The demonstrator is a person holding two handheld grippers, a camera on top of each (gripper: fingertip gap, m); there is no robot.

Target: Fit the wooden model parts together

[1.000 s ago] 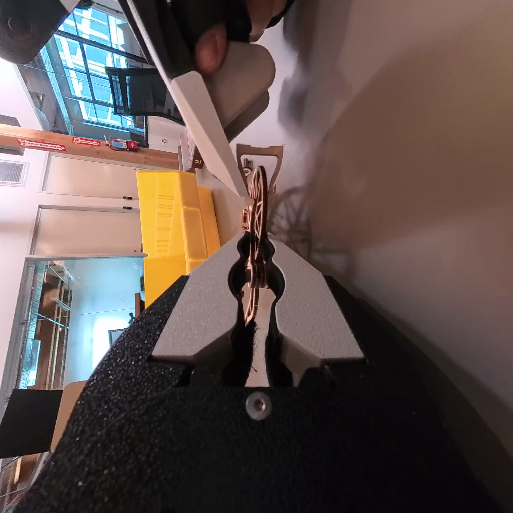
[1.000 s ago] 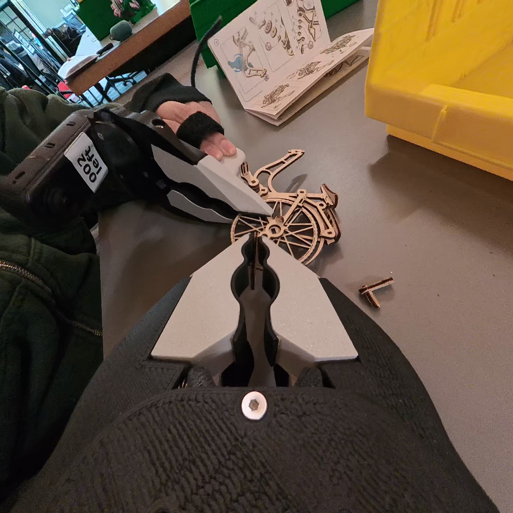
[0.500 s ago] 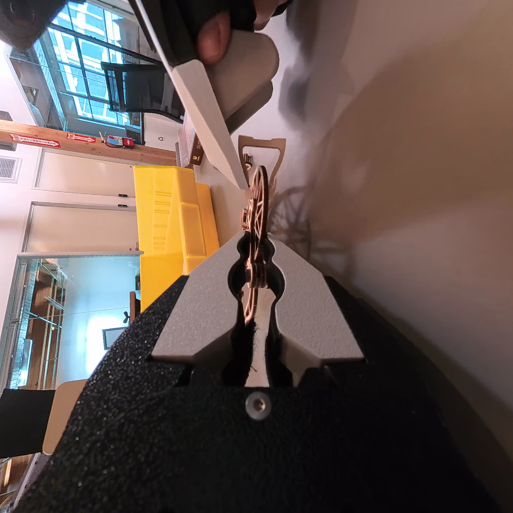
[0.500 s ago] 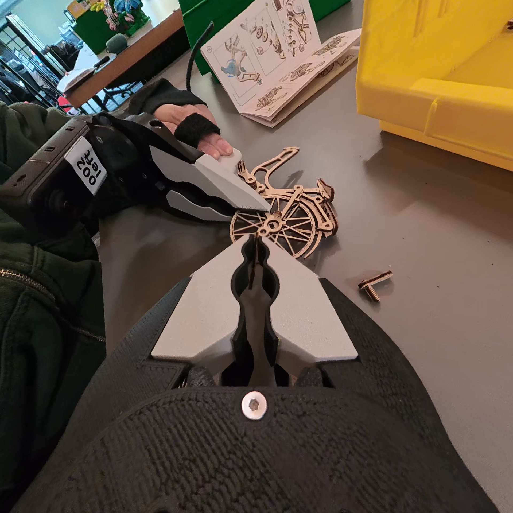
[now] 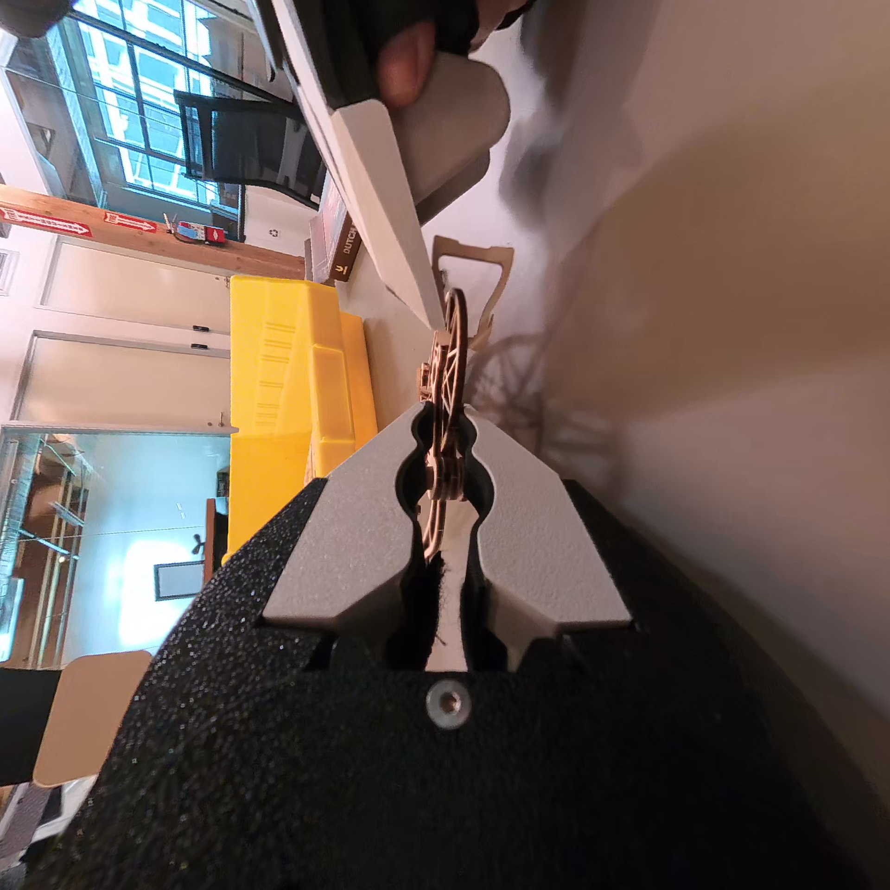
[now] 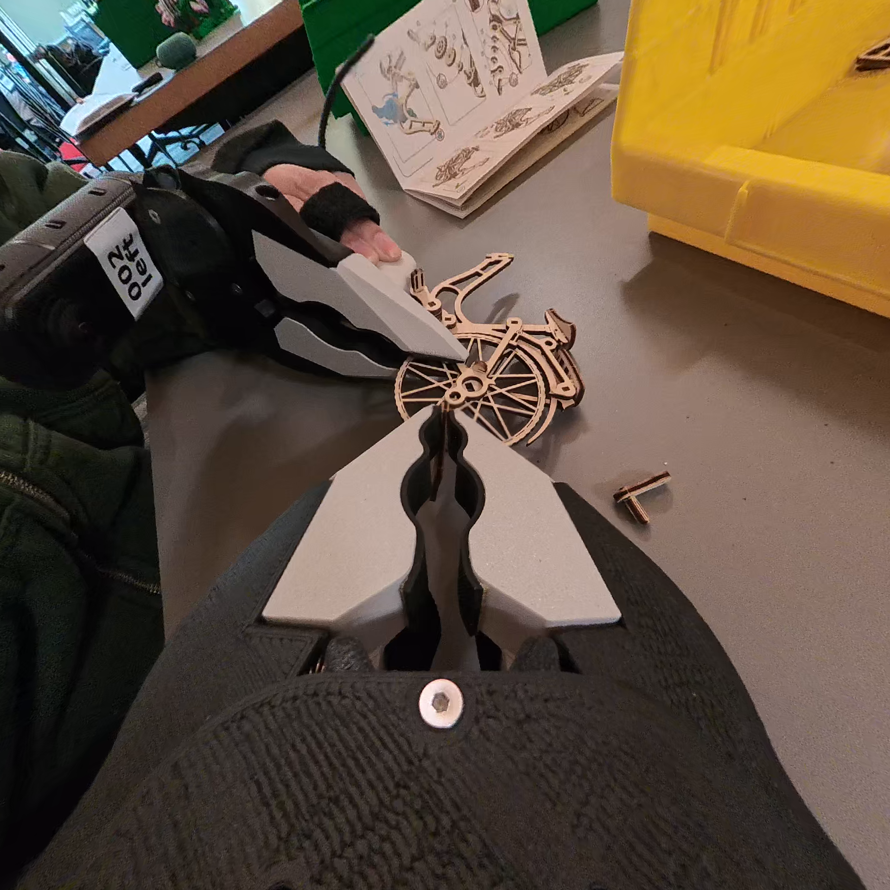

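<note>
A partly built wooden bicycle model (image 6: 510, 385) lies flat on the grey table (image 6: 722, 433). My left gripper (image 6: 428, 363) lies on its side and is shut on the model's spoked wheel, seen edge-on in the left wrist view (image 5: 450, 346) between its fingers (image 5: 445, 414). My right gripper (image 6: 443, 416) is shut on a thin wooden part (image 6: 438, 457), with its tip right at the wheel's hub. It also shows in the left wrist view (image 5: 433, 318), its tip touching the wheel. A gloved hand's thumb rests on each gripper.
A small L-shaped wooden piece (image 6: 638, 493) lies on the table to the right of the model. A yellow bin (image 6: 770, 168) stands at the back right. An open instruction booklet (image 6: 472, 96) lies behind the model, before a green bin (image 6: 337, 29). Left and right tips are no more than a few centimetres apart.
The right gripper has edged slightly closer to the wheel's hub with its thin part. The left gripper keeps its hold on the wheel and the model has barely moved.
</note>
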